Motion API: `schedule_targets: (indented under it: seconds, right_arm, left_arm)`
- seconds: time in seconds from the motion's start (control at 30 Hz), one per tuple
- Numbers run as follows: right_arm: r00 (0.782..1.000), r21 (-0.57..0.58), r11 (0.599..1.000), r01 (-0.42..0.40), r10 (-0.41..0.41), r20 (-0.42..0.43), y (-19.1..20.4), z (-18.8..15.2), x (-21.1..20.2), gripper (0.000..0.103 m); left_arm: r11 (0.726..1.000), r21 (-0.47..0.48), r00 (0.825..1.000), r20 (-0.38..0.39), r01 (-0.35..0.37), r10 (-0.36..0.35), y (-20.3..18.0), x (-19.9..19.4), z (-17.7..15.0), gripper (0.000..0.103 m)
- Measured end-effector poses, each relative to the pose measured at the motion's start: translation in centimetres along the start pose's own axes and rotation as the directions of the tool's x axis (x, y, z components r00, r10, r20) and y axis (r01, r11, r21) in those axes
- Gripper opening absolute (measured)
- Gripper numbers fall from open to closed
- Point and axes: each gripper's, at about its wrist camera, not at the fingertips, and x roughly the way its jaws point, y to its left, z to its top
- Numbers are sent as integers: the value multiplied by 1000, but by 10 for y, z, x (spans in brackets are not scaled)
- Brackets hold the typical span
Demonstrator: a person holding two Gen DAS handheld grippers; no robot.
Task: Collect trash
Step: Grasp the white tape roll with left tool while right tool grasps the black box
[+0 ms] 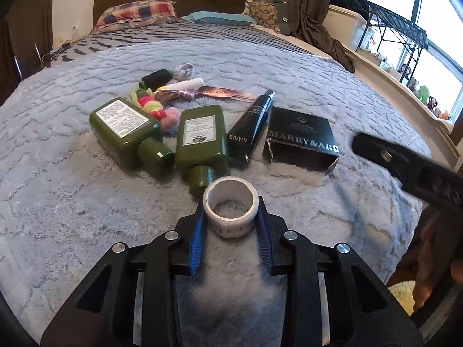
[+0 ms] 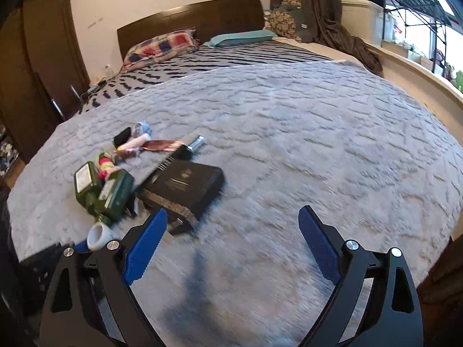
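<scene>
Left gripper (image 1: 230, 219) grasps the tape roll (image 1: 230, 206), hole facing up; right gripper (image 2: 233, 248) gapes over bare blanket (image 2: 318, 133); bottles (image 1: 162, 136) crowd ahead.

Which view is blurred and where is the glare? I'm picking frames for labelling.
Left wrist view: sharp on the tape roll between the left gripper pads, fisheye bending the bed edges, window blown out. Right wrist view: motion smear across the blanket and black box; window glare top right.
</scene>
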Motion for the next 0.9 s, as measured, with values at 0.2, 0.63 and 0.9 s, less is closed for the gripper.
schedule_targets:
  seconds: [0.2, 0.63, 0.9]
  right_arm:
    - [999, -6, 1000, -25, 25, -39, 28, 7, 26, 92]
    - [990, 31, 999, 35, -30, -135, 48, 21, 74, 93]
    - [989, 27, 998, 52, -48, -137, 33, 19, 69, 91]
  left_arm:
    - [999, 34, 1000, 0, -21, 21, 7, -13, -11, 30]
    - [1000, 12, 1000, 3, -7, 7, 23, -27, -20, 30]
    - [1000, 11, 1000, 5, -7, 7, 25, -27, -22, 31]
